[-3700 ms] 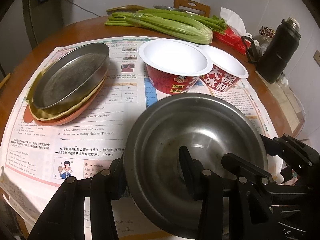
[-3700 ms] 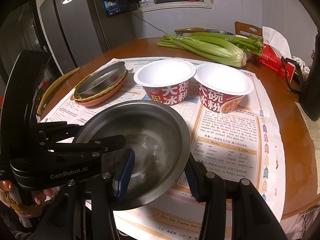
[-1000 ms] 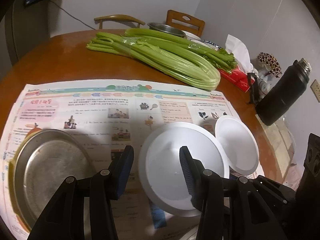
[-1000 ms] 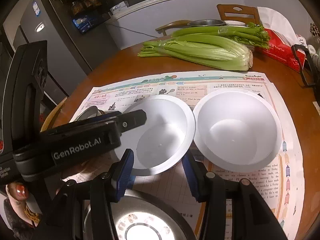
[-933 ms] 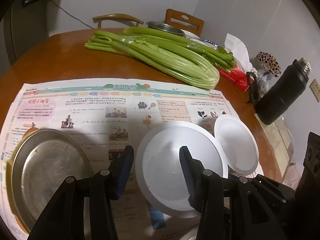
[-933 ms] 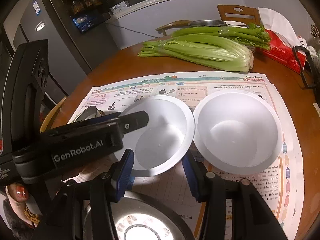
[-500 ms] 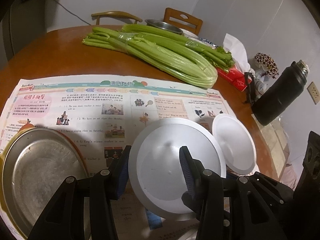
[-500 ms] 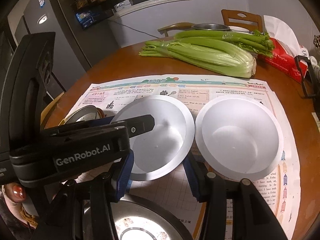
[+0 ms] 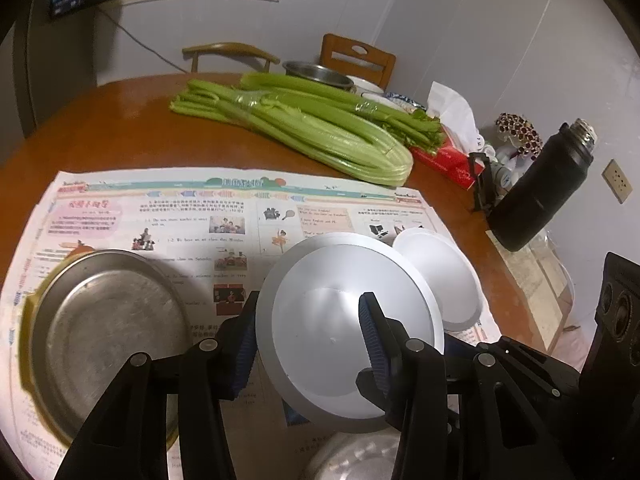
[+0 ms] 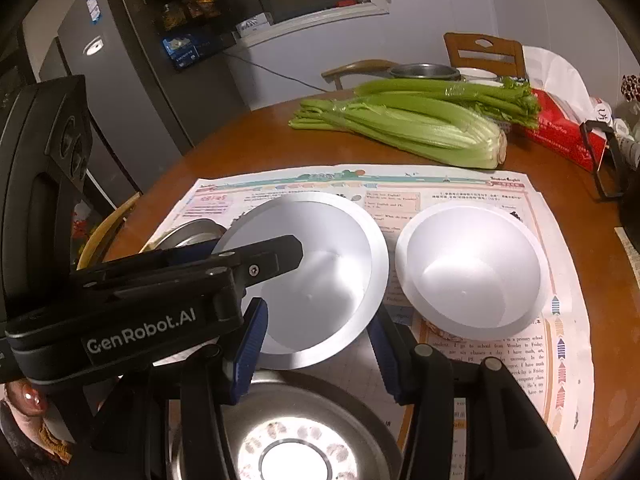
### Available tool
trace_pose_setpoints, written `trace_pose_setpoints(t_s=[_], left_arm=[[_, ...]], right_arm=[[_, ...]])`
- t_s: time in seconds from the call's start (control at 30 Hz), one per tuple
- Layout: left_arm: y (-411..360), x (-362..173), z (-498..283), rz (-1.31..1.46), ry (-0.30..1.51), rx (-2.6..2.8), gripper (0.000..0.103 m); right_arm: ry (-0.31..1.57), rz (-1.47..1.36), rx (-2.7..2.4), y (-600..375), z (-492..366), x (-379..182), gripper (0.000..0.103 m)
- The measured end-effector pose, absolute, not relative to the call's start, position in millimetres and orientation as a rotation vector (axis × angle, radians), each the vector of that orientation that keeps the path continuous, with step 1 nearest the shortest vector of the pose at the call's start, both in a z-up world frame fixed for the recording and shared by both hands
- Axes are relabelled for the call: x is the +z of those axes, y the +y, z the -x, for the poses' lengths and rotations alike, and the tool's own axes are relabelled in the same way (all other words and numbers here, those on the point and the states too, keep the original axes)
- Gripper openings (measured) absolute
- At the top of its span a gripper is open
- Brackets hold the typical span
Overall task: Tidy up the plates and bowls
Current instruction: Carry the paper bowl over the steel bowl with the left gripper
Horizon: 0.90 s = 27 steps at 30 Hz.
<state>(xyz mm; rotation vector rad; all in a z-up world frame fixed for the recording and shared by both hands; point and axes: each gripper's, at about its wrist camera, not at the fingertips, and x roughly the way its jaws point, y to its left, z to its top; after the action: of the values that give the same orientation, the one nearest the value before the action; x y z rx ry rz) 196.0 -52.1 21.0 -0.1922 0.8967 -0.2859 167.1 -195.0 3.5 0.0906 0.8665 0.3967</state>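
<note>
Left claw (image 9: 308, 344) risen a little with the white paper bowl (image 9: 344, 320) clamped by its rim, lifted off the bench (image 9: 120, 120), second white bowl (image 10: 472, 268) just right, right claw (image 10: 316, 350) closed, empty.

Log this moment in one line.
left tool: gripping tilted white disposable bowl | second white disposable bowl: upright on printed newspaper | round steel plate: atop yellow plate

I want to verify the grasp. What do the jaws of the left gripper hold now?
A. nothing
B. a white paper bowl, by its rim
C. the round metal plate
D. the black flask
B: the left gripper has its jaws astride the rim of the tilted white paper bowl.
</note>
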Motion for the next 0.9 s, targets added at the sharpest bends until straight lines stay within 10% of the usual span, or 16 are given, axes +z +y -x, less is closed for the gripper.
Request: trace_pose_setpoints(t_s=[0.9], left_arm=[[-63,80,-123,0.149,0.798,-0.275,0.049]], right_arm=[[0.730,-0.053,0.415,-202,-99,61,0.051]])
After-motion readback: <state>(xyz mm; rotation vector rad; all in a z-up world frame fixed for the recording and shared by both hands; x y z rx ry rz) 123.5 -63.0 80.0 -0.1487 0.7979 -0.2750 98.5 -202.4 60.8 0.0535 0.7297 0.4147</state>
